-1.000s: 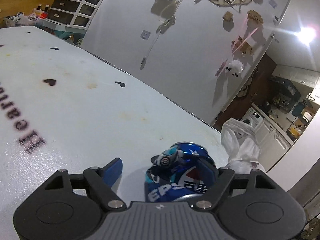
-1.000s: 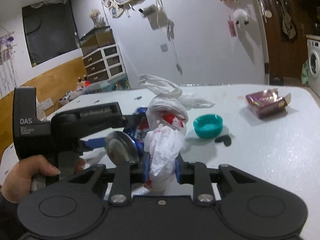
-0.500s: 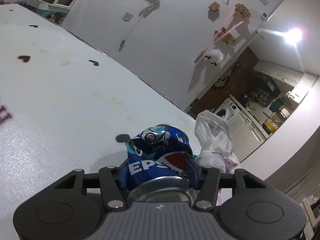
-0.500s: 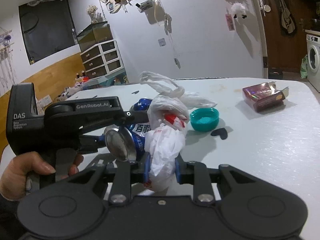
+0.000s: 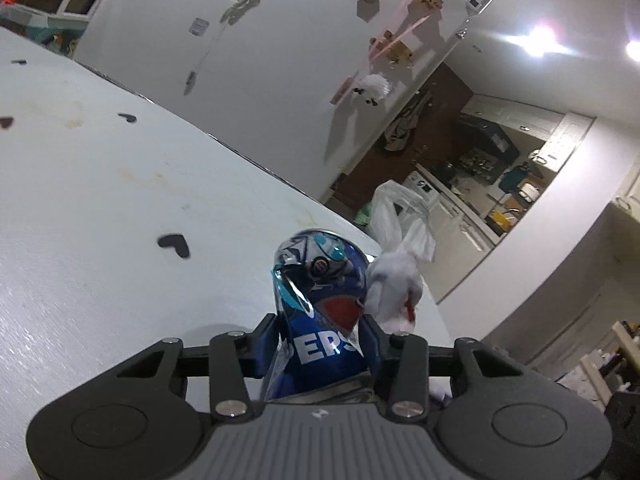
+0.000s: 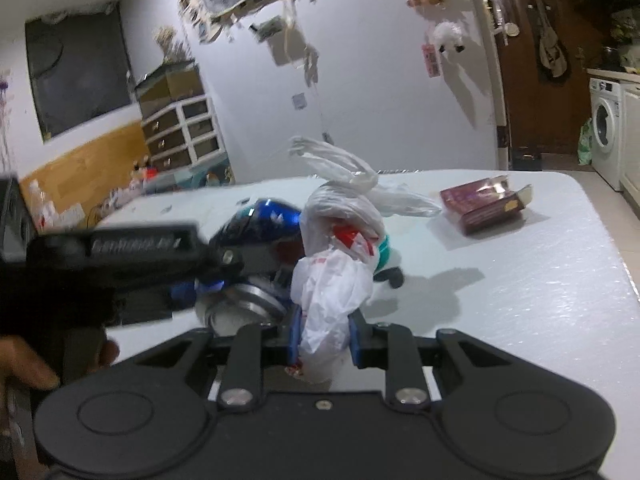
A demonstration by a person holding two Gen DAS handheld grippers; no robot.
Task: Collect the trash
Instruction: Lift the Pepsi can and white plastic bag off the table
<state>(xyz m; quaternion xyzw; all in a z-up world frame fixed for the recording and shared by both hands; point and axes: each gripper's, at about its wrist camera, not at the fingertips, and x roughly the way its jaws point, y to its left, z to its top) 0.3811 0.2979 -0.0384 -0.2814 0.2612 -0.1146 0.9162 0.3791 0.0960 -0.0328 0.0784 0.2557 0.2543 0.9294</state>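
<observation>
A dented blue Pepsi can (image 5: pixel 320 300) sits between my left gripper's (image 5: pixel 320 336) blue pads, which are closing and press on both its sides. In the right wrist view the same can (image 6: pixel 260 224) hangs in the left gripper (image 6: pixel 240 264), held by a hand (image 6: pixel 24 364), just left of the bag. My right gripper (image 6: pixel 324 336) is shut on a crumpled white plastic bag (image 6: pixel 332 280) with red print, its handles sticking up. The left wrist view shows that bag (image 5: pixel 396 276) just right of the can.
A teal lid (image 6: pixel 385 248) lies on the white table (image 6: pixel 540 300), mostly hidden behind the bag. An open purple box (image 6: pixel 486 204) rests farther right. Black heart marks (image 5: pixel 174 244) dot the tabletop. The table's far edge meets a white wall.
The left jaws went from wide apart around the can to pressed on it, denting it. The can moved toward the bag, which now covers most of the teal lid.
</observation>
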